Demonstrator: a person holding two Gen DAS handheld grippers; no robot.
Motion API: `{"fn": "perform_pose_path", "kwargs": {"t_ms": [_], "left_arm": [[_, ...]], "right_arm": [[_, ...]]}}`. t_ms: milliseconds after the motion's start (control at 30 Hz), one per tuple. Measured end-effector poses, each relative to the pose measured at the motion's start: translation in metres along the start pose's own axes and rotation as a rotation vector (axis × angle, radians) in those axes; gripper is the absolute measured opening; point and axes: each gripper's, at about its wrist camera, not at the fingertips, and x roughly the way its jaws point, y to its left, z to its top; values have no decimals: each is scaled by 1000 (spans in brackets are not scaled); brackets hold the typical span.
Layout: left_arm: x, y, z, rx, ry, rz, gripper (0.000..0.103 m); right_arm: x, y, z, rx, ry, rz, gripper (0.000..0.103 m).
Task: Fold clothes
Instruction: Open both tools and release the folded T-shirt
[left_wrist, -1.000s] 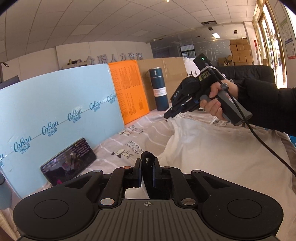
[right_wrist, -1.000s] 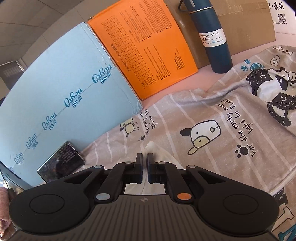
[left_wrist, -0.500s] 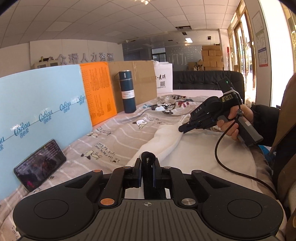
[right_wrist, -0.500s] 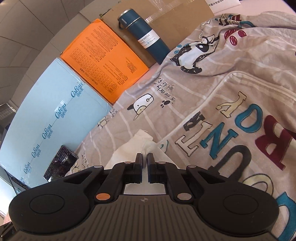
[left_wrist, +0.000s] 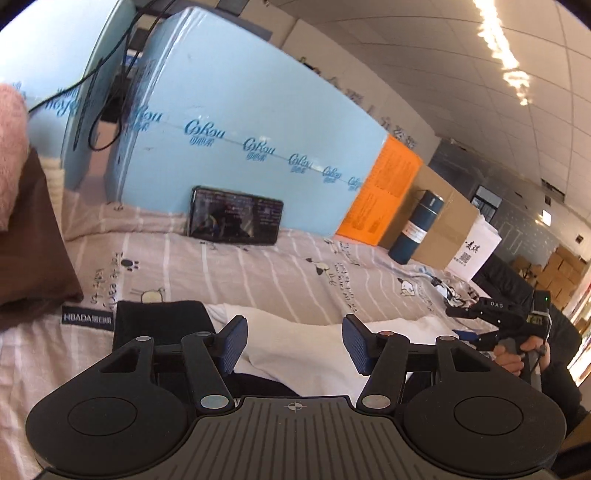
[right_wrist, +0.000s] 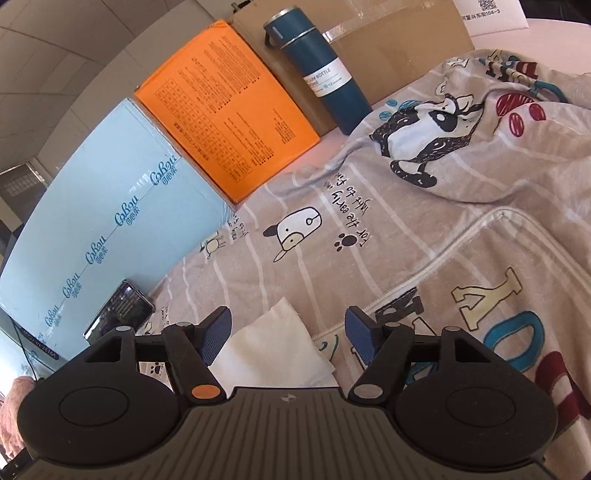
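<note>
At your 12 o'clock, a light-blue board (left_wrist: 258, 122) stands behind a dark phone (left_wrist: 235, 220) propped against it. Toward 2 o'clock follow an orange box (right_wrist: 225, 107), a blue vacuum bottle (right_wrist: 321, 70) and a cardboard carton (right_wrist: 399, 40). A cartoon-printed blanket (right_wrist: 480, 206) covers the surface.

We see open striped bedsheet (right_wrist: 369, 280) ahead of both grippers, free to pass. Far edge walled: blue foam board (left_wrist: 258, 122), orange box (right_wrist: 225, 107), cardboard box (right_wrist: 391, 48). Phone (left_wrist: 236, 221) leans on blue board; blue bottle (right_wrist: 325, 70) stands upright before cardboard. Brown cushion (left_wrist: 29, 236) blocks our left side. White garment (left_wrist: 306, 350) lies under left gripper (left_wrist: 291, 343), black cloth (left_wrist: 159, 317) just beside.
</note>
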Motion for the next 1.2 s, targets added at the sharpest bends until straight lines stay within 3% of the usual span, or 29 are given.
{"fn": "perform_pose_path", "kwargs": {"t_ms": [167,233,267,300,333,433,533,667,800,900,967,1033,1067,1133,1200], "left_arm": [[41,28,3,-218,112,10,56],[47,39,3,-276,92,24,54],[49,43,3,-294,80,26,54],[50,44,3,-290,68,40,53],[51,46,2,-286,56,53,46],[58,43,2,-225,51,112,11],[62,35,5,-110,27,186,0],[64,28,12,35,-7,356,0],[50,27,12,49,-47,356,1],[30,24,11,32,-94,330,12],[19,19,9,21,-127,329,35],[8,14,6,16,-158,327,60],[5,11,3,17,-165,324,68],[-2,6,-2,19,-180,318,70],[-9,1,-8,20,-195,312,79]], "right_arm": [[24,11,8,-33,72,53,69],[32,18,6,-58,96,58,66],[35,23,3,-107,100,37,56],[37,27,-1,-155,97,19,47],[36,31,-5,-203,80,7,44],[33,31,-10,-230,47,1,26],[29,29,-13,-241,-3,-31,13],[24,30,-15,-277,-73,-89,9],[28,28,-16,-313,-111,-188,9],[27,21,-12,-279,-133,-237,10],[19,20,-10,-257,-160,-216,13],[7,31,-13,-288,-177,-152,29],[1,40,-15,-316,-181,-115,43],[-11,56,-21,-373,-188,-41,47],[-19,74,-28,-424,-155,56,62]]}}
